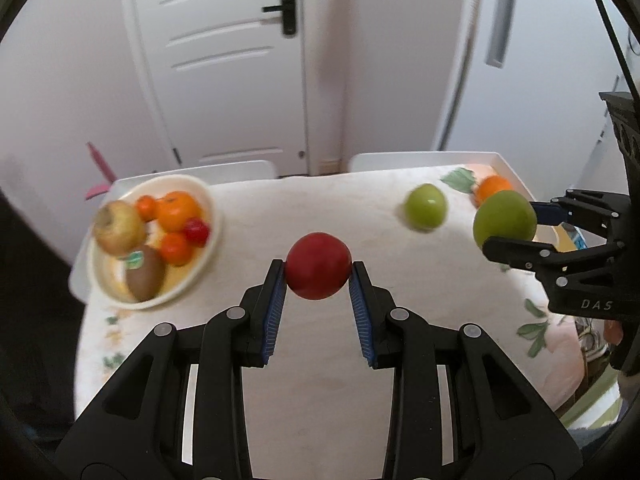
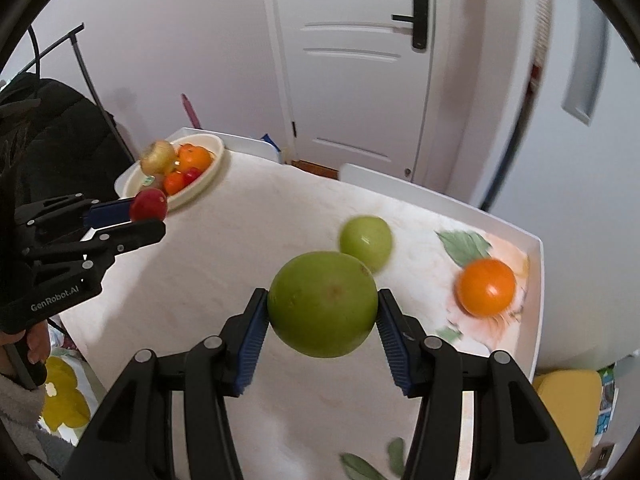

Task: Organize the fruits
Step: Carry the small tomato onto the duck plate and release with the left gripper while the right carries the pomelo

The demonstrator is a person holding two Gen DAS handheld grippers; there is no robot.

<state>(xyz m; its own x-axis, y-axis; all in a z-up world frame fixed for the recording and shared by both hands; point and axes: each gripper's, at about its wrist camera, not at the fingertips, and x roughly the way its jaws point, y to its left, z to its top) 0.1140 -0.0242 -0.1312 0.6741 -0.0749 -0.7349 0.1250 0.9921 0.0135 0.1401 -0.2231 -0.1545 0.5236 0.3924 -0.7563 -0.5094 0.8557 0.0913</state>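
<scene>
Above the table (image 1: 320, 360), each gripper's fingers pinch a round fruit, red (image 1: 319, 266) left, green (image 2: 322, 304) right; either could roll free.

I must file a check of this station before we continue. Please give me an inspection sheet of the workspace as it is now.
Surface: table under a pale floral cloth.
Job's things: bowl holding mixed fruit; green apple and orange loose on the cloth.
Clutter: nothing seen.
Grippers: left gripper shut on red fruit; right gripper shut on large green fruit; both held off the cloth.
Cables: black cable at the right edge of the left wrist view.
Surroundings: white door, dark garment on a chair.
</scene>
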